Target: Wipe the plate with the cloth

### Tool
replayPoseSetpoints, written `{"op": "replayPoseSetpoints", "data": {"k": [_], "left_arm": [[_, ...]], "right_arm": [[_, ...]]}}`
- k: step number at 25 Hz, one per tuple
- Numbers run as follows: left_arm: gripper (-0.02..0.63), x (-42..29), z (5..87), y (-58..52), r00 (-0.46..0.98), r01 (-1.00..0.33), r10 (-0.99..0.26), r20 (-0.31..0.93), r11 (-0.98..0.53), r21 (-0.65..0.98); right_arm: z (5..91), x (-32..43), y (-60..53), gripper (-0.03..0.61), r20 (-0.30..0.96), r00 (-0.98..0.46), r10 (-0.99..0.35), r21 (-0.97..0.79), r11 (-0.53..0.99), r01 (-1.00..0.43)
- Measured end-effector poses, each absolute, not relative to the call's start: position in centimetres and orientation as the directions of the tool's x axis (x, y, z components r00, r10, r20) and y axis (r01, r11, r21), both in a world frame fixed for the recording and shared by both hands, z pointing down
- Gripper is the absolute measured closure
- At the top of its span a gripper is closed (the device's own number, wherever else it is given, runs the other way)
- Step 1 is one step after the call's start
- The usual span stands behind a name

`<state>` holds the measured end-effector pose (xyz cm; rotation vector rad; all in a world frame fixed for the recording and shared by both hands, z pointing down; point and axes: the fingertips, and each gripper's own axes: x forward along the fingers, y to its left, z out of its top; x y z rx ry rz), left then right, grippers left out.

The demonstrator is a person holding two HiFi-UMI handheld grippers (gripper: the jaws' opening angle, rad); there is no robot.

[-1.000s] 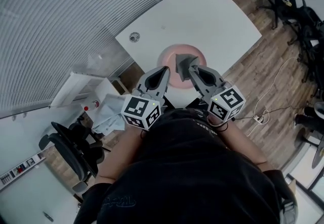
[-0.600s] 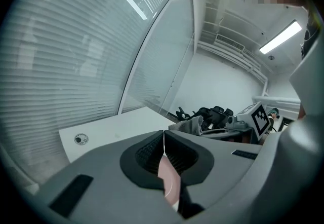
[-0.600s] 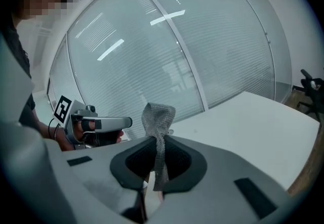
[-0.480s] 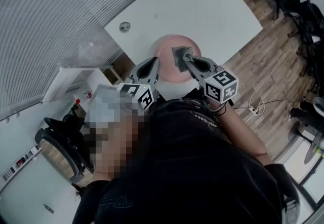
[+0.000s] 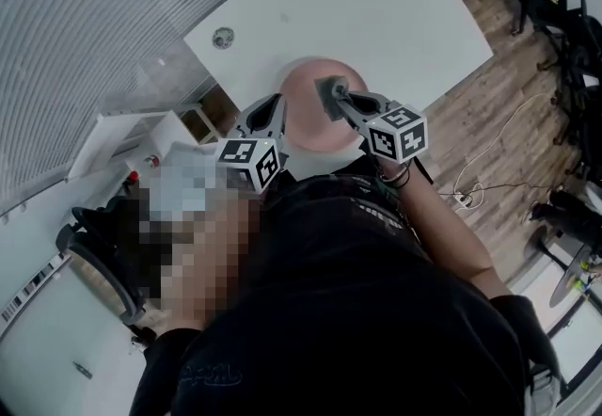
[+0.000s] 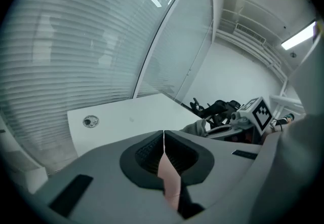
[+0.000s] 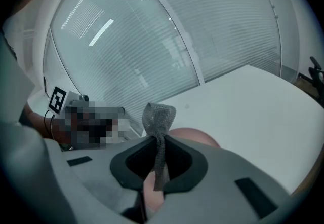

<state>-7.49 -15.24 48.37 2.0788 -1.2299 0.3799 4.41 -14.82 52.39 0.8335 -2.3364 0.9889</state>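
1 round disc (image 5: 222,38) sits on the table (image 5: 395,0); right gripper (image 5: 337,97) jaws pinch cloth (image 5: 328,87) over plate (image 5: 306,129), left gripper (image 5: 274,104) jaws closed, empty.

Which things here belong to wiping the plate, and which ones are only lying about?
For the job: pink plate; grey cloth, held in the right gripper; left gripper, shut and empty.
Lying about: round table cap; office chairs; white shelf unit.
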Motion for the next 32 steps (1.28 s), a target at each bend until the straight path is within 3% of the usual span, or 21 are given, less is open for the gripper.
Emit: {"op": "replayPoseSetpoints", "data": {"k": [9, 21, 32], "left_arm": [[0.589, -8.2, 55.1, -15.7, 0.455, -0.889, -0.586, 0.670, -0.253, 0.382], [0.506, -8.2, 60.7, -14.5, 0.430, -0.903, -0.486, 0.760, -0.229, 0.364], [0.489, -9.1, 63.6, -14.0, 0.402, -0.914, -0.453, 0.795, -0.152, 0.376]], "right_arm": [[59.2, 6.0, -16.9, 0.541, 0.707, -0.649, -0.281, -0.433, 0.553, -0.712], [65.4, 7.8, -18.3, 0.543, 0.905, -0.365, -0.217, -0.225, 0.484, -0.846], [66.9, 7.5, -19.1, 0.543, 0.945, -0.278, -0.175, -0.152, 0.518, -0.842]]}}
